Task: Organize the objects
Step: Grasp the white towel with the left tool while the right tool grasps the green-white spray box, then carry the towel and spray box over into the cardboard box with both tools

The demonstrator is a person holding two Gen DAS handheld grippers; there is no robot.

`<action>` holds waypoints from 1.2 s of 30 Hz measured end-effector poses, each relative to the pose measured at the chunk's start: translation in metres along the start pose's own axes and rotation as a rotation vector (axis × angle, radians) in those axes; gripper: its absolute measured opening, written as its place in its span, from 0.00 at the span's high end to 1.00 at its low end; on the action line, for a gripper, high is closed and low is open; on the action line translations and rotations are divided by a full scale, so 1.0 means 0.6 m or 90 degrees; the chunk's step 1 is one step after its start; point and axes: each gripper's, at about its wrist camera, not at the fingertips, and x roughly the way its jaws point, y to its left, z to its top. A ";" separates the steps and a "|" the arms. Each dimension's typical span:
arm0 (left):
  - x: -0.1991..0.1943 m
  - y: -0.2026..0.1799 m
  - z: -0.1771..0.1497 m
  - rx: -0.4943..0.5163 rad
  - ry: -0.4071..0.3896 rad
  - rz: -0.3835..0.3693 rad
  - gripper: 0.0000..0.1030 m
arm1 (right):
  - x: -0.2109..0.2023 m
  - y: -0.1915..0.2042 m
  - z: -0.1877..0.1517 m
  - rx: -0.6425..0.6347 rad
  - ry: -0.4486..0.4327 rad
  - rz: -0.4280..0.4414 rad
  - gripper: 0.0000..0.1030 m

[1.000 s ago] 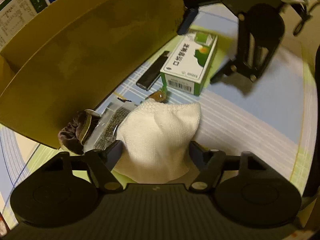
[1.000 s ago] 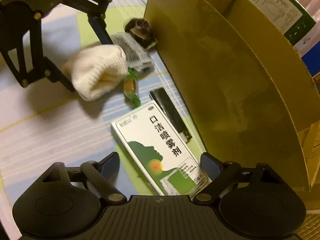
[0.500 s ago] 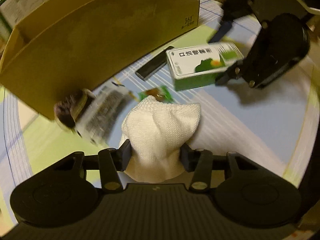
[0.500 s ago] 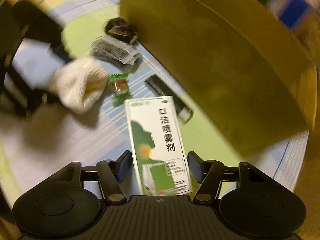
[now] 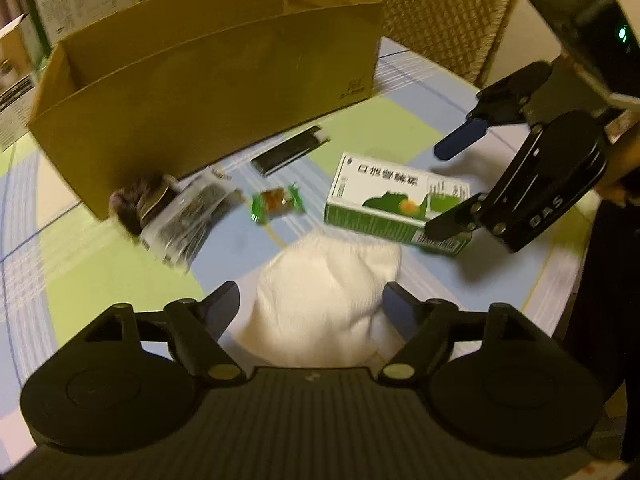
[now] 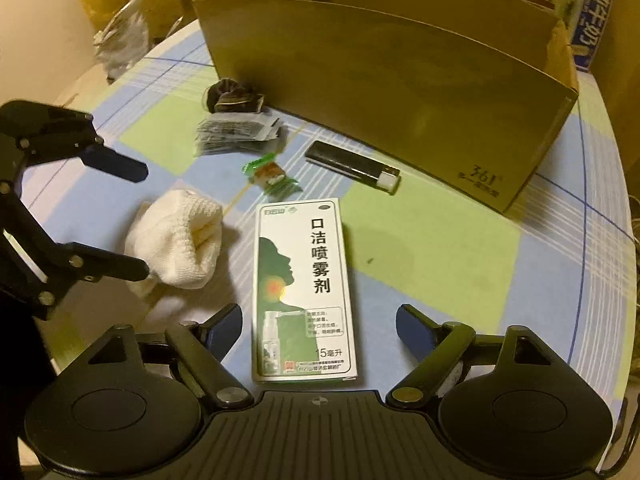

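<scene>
A rolled white sock (image 5: 324, 292) lies on the checked tablecloth between the wide-apart fingers of my open left gripper (image 5: 311, 300). A green-and-white spray box (image 6: 304, 280) lies flat between the fingers of my open right gripper (image 6: 320, 320), touching neither. In the left wrist view the right gripper (image 5: 450, 186) straddles one end of the box (image 5: 392, 204). In the right wrist view the left gripper (image 6: 138, 220) flanks the sock (image 6: 180, 240). An open cardboard box (image 6: 400, 80) stands behind.
In front of the cardboard box (image 5: 208, 96) lie a black lighter (image 6: 352, 166), a green-wrapped candy (image 6: 272, 174), a foil packet (image 6: 236, 134) and a dark scrunchie (image 6: 232, 96). A wicker chair (image 5: 440, 12) stands past the round table's edge. More cartons stand behind the box.
Half a second ago both grippers were shut, left on the sock, right on the spray box. Both have now opened and drawn back; sock and box lie on the table.
</scene>
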 end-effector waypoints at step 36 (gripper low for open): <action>-0.078 -0.005 -0.002 -0.210 -0.048 0.074 0.75 | -0.071 0.049 -0.025 0.161 -0.088 -0.039 0.49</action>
